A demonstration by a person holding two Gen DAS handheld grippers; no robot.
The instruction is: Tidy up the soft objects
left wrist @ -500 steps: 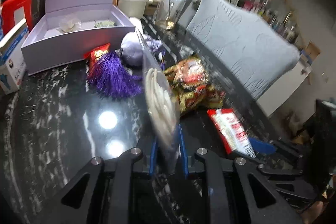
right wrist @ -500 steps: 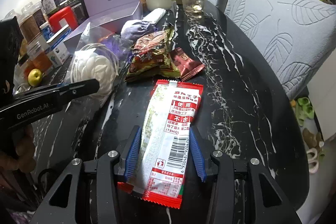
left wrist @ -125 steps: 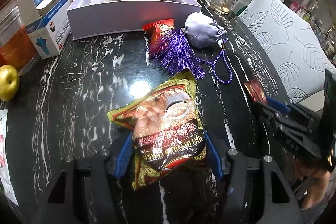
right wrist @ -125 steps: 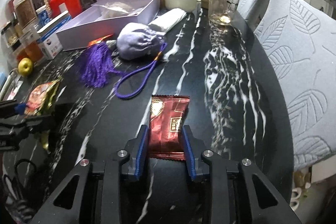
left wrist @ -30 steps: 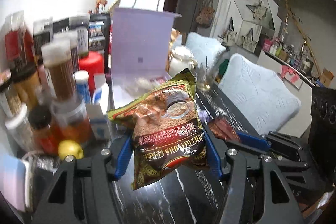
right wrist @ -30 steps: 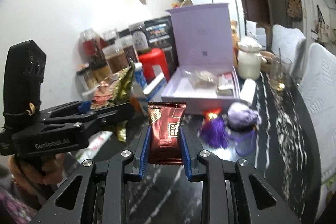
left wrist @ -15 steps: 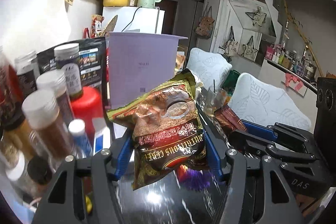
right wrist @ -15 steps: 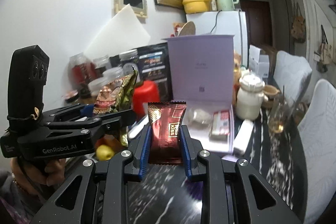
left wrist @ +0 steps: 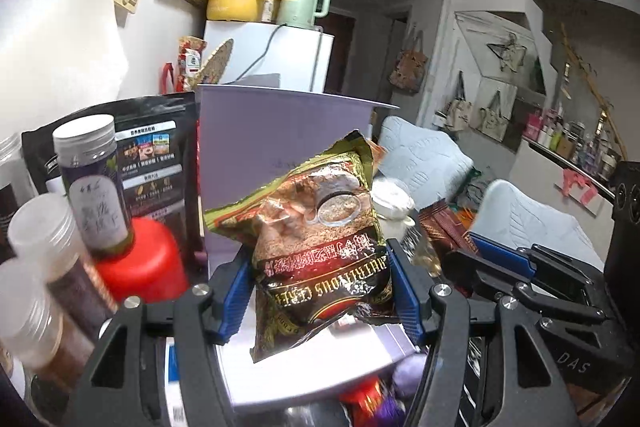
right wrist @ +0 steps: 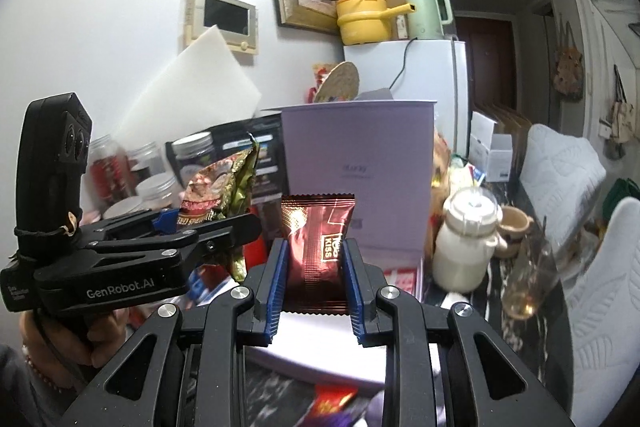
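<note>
My left gripper [left wrist: 320, 291] is shut on a gold and brown cereal snack bag [left wrist: 316, 239], held up in the air in front of the open lavender gift box [left wrist: 280, 147]. My right gripper [right wrist: 314, 283] is shut on a small dark red "Kiss" sachet [right wrist: 316, 247], also lifted, just above the box's front wall [right wrist: 320, 359]. The left gripper [right wrist: 172, 243] with its bag [right wrist: 224, 191] shows at the left of the right wrist view. The right gripper [left wrist: 500, 263] and sachet [left wrist: 444, 231] show at the right of the left wrist view. The box interior is mostly hidden.
Jars [left wrist: 88, 183] and a red-lidded container [left wrist: 140, 267] stand left of the box. A cream jar [right wrist: 464, 239] and a glass [right wrist: 528, 283] stand to its right. A purple tassel and pouch [left wrist: 400, 387] lie below on the black marble table. Pale chairs [right wrist: 600, 267] line the right side.
Both grippers have moved closer to the lavender box with their packets still held; the box lid now fills more of both views.
</note>
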